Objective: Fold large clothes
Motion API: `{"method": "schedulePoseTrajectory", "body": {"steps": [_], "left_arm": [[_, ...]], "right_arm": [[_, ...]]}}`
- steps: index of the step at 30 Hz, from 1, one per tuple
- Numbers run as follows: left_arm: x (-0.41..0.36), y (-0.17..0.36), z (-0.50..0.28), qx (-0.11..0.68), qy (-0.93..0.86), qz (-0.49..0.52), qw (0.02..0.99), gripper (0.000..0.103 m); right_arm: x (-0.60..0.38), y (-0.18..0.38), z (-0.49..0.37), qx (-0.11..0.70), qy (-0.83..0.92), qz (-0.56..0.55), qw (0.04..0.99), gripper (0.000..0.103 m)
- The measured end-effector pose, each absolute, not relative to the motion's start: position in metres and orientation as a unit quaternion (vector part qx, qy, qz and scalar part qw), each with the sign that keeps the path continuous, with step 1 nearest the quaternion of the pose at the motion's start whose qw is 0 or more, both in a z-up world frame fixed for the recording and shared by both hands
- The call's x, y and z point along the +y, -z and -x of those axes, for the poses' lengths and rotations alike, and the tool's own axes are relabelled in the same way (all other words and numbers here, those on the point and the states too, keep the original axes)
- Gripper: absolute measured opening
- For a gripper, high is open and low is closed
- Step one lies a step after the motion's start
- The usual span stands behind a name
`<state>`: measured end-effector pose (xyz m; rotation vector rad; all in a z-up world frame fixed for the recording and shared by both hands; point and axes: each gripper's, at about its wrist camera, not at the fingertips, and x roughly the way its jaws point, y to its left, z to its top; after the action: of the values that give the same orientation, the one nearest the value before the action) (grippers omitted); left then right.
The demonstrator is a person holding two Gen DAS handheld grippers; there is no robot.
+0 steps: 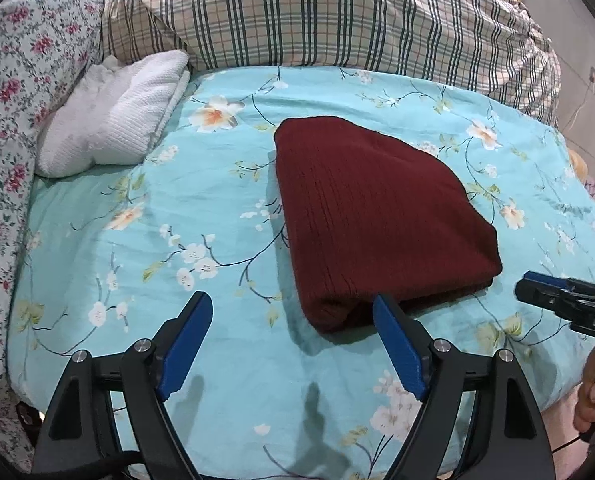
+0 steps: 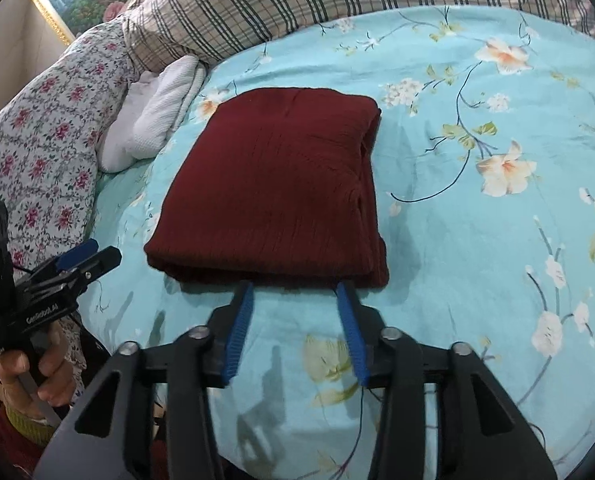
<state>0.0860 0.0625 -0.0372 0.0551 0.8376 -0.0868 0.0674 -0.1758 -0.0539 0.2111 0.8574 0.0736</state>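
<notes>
A dark red knitted garment (image 1: 381,216) lies folded into a compact rectangle on the bed (image 1: 177,220), which is covered with a turquoise sheet printed with pale blossoms. The bundle sits roughly mid-bed, somewhat toward the near edge, flat and with its layered folds showing along the right side in the right wrist view (image 2: 281,188).

The left gripper (image 1: 293,312) hovers at the near edge with its jaws spread wide and holding nothing; its right blue finger overlaps the near-left corner of the garment in that view, though I cannot tell whether it touches. The right gripper (image 2: 295,292) is also open, less widely, and empty, its fingertips just at the garment's near edge. In the left wrist view the right gripper (image 1: 537,284) appears from the side beside the garment's near-right corner, and the left gripper (image 2: 93,254) shows likewise in the other view, off the garment's near-left corner.

Bare sheet surrounds the garment on all sides: a broad stretch to its right, a narrower one to its left, and a band along the near edge under both grippers. At the far-left corner rests a folded white textured cloth (image 1: 109,116). A plaid quilt (image 1: 317,16) is heaped along the far edge, and a floral fabric (image 1: 21,80) runs down the left edge.
</notes>
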Motion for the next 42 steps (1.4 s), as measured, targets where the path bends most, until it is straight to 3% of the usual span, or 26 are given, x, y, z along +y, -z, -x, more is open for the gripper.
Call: {"method": "schedulePoseTrajectory", "body": {"steps": [7, 13, 22, 27, 31, 34, 42], "left_arm": [[0.062, 0.034, -0.067, 0.399, 0.031, -0.057, 0.915, 0.083], [0.062, 0.030, -0.055, 0.391, 0.029, -0.075, 0.917, 0.084], [0.065, 0.013, -0.039, 0.379, 0.035, -0.083, 0.921, 0.085], [0.069, -0.004, -0.027, 0.352, 0.044, -0.091, 0.931, 0.101], [0.072, 0.001, -0.040, 0.361, 0.031, -0.092, 0.927, 0.101], [0.072, 0.010, -0.051, 0.378, 0.027, -0.089, 0.921, 0.101], [0.063, 0.020, -0.066, 0.392, 0.025, -0.102, 0.914, 0.101]], "right_arm": [[-0.176, 0.050, -0.048, 0.409, -0.032, -0.086, 0.908, 0.055], [-0.172, 0.048, -0.036, 0.403, -0.031, -0.078, 0.911, 0.073], [-0.166, 0.035, -0.021, 0.396, -0.037, -0.061, 0.915, 0.078], [-0.156, 0.017, -0.010, 0.378, -0.052, -0.030, 0.924, 0.084], [-0.151, 0.014, -0.015, 0.376, -0.059, -0.014, 0.925, 0.087], [-0.148, 0.021, -0.024, 0.386, -0.063, -0.012, 0.920, 0.103], [-0.154, 0.035, -0.045, 0.405, -0.066, -0.022, 0.912, 0.103]]}}
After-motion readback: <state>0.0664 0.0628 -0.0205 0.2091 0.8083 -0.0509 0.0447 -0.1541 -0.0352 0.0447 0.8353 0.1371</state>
